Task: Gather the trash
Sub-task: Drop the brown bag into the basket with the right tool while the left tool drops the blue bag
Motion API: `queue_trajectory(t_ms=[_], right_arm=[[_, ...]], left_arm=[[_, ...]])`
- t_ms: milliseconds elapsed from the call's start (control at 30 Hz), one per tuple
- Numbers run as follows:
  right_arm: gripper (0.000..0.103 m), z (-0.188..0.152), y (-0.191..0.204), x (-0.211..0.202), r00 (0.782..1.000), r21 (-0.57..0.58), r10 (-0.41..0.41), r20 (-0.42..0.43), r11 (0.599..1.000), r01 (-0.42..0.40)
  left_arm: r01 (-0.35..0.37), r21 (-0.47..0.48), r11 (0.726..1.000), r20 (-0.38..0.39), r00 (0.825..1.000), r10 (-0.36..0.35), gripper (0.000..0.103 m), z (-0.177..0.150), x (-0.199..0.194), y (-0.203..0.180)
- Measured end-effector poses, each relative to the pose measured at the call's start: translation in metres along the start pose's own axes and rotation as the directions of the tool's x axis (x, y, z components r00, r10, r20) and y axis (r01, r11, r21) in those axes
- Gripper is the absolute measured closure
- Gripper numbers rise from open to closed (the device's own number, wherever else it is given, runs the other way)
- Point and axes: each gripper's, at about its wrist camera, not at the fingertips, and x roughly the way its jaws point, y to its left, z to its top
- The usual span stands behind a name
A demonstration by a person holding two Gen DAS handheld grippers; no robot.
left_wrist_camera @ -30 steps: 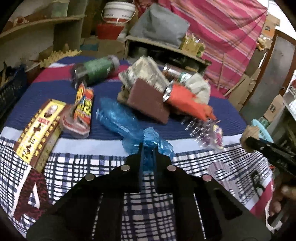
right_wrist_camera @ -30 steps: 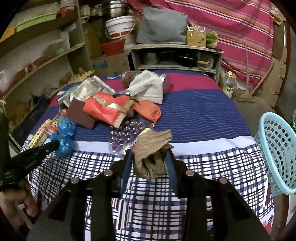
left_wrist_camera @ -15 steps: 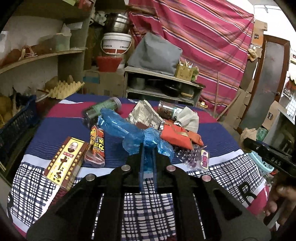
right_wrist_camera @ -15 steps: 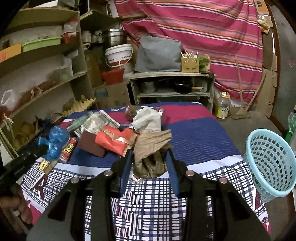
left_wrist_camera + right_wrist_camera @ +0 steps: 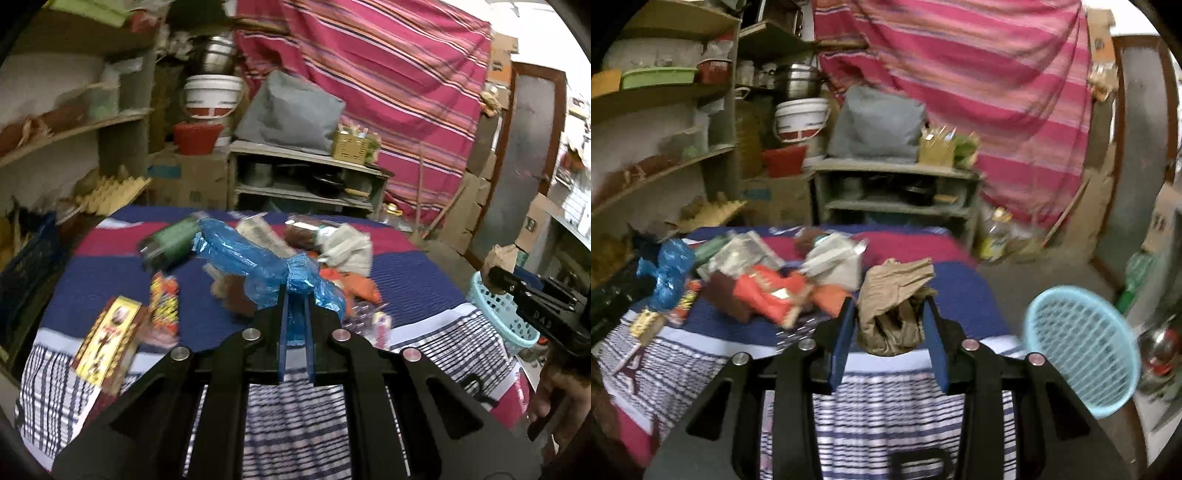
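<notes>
Both claws loaded above the surface (image 5: 424, 280).
Our left claw (image 5: 295, 295) clamps the blue bag (image 5: 240, 254); only our right view shows the right claw (image 5: 890, 314) clamping brown wrapping (image 5: 894, 295), basket (image 5: 1082, 347) rightward.

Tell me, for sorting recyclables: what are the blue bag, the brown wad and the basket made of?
Blue bag: thin glossy plastic film, translucent and crinkled. Brown wad: matte, creased, probably paper, possibly film. Basket: rigid light-blue moulded plastic lattice.

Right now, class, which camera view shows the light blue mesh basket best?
The right wrist view: the light blue mesh basket shows its whole open rim beside the table. The left wrist view catches only part of it, behind the right gripper.
</notes>
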Motion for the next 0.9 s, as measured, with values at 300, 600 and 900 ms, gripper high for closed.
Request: queue_trajectory(t_ms=[300, 600, 900], right_arm=[[0.066, -0.001, -0.117, -0.03, 0.982, 0.154, -0.18, 0.056, 0.973, 0.17], [0.066, -0.018, -0.237, -0.047, 0.938, 0.274, -0.342, 0.065, 0.909, 0.312], [0.066, -0.046, -0.279, -0.033, 0.952, 0.389, -0.304, 0.025, 0.881, 0.271]], left_arm=[[0.177, 0.091, 0.98, 0.014, 0.984, -0.179, 0.097, 0.032, 0.025, -0.129], [0.347, 0.204, 0.915, -0.071, 0.938, -0.34, 0.097, 0.007, 0.069, -0.266], [0.443, 0.236, 0.865, -0.156, 0.896, -0.416, 0.097, -0.02, 0.117, -0.337]])
